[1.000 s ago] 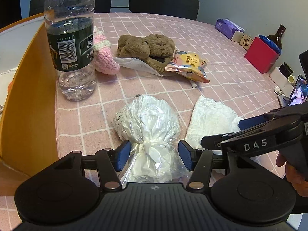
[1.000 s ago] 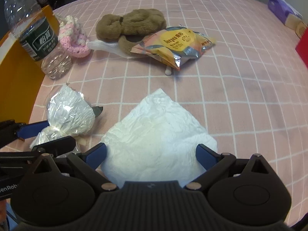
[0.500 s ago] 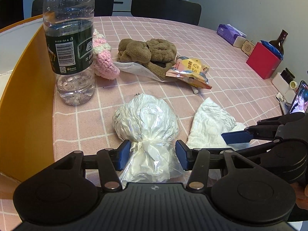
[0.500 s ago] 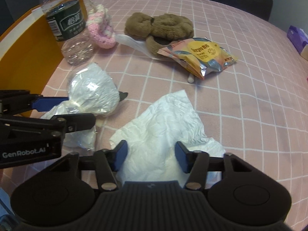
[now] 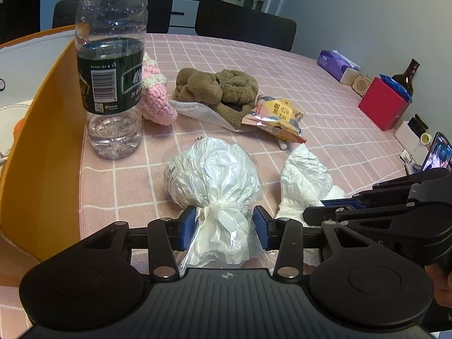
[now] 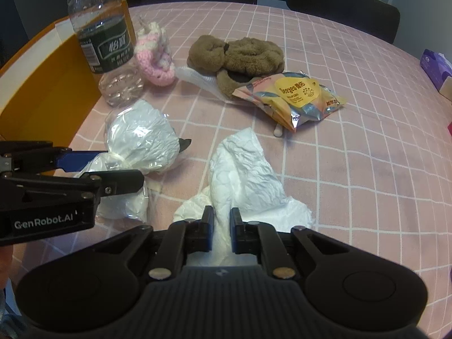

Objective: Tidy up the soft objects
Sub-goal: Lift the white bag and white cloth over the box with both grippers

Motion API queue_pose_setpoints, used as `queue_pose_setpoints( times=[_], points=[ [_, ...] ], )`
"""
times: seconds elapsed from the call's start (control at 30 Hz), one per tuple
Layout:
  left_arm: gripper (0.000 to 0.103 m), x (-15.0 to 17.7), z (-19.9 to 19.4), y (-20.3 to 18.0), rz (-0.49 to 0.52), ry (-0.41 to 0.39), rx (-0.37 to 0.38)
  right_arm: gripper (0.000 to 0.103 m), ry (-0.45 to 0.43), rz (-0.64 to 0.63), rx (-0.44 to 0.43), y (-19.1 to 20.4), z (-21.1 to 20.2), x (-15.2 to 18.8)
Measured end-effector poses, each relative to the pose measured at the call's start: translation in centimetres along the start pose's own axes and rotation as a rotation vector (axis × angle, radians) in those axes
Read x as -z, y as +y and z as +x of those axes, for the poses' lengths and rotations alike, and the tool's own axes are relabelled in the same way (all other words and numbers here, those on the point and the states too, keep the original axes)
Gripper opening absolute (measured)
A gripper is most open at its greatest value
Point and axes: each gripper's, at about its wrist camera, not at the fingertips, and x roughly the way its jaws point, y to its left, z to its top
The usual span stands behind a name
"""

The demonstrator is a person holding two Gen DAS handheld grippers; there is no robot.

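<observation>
A knotted clear bag of white stuffing (image 5: 212,169) lies on the pink checked tablecloth. My left gripper (image 5: 224,220) straddles the bag's tied neck. Its jaws are closing, and the blue pads (image 5: 188,221) stand at the sides of the knot without squeezing it. Just right of the bag lies a crumpled white tissue (image 6: 243,169). My right gripper (image 6: 221,220) is closing on the tissue's near edge, which is bunched and pinched between its pads. In the right wrist view the left gripper (image 6: 121,166) reaches in from the left at the bag (image 6: 141,135).
A yellow box wall (image 5: 42,155) rises at the left, with a water bottle (image 5: 111,84) beside it. Further back lie a pink crochet piece (image 5: 155,99), a brown plush (image 5: 220,87) and a snack packet (image 5: 276,115). A red box (image 5: 384,104) and a phone (image 5: 438,155) sit far right.
My right gripper went from wide open over the flat tissue to pinched on its near edge, bunching it up. The left jaws narrowed around the bag's neck.
</observation>
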Motion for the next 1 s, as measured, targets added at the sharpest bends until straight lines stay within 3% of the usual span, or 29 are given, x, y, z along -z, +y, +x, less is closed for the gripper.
queue_pose_setpoints(
  times=[0.5,0.77,1.0],
  points=[
    [0.049,-0.9,-7.8,-1.0,0.016,-0.217,0.055,0.009,-0.155,0.014,0.025,-0.2,-4.6,-0.5],
    [0.049,-1.7,-13.4,-0.2,0.049,-0.355,0.053,0.009,-0.247,-0.015,-0.031,2.0,-8.2,-1.1],
    [0.049,-2.3,-16.5,2.5,0.041,-0.414,0.002,0.009,-0.323,-0.088,-0.1,5.4,-11.2,-2.8]
  ],
)
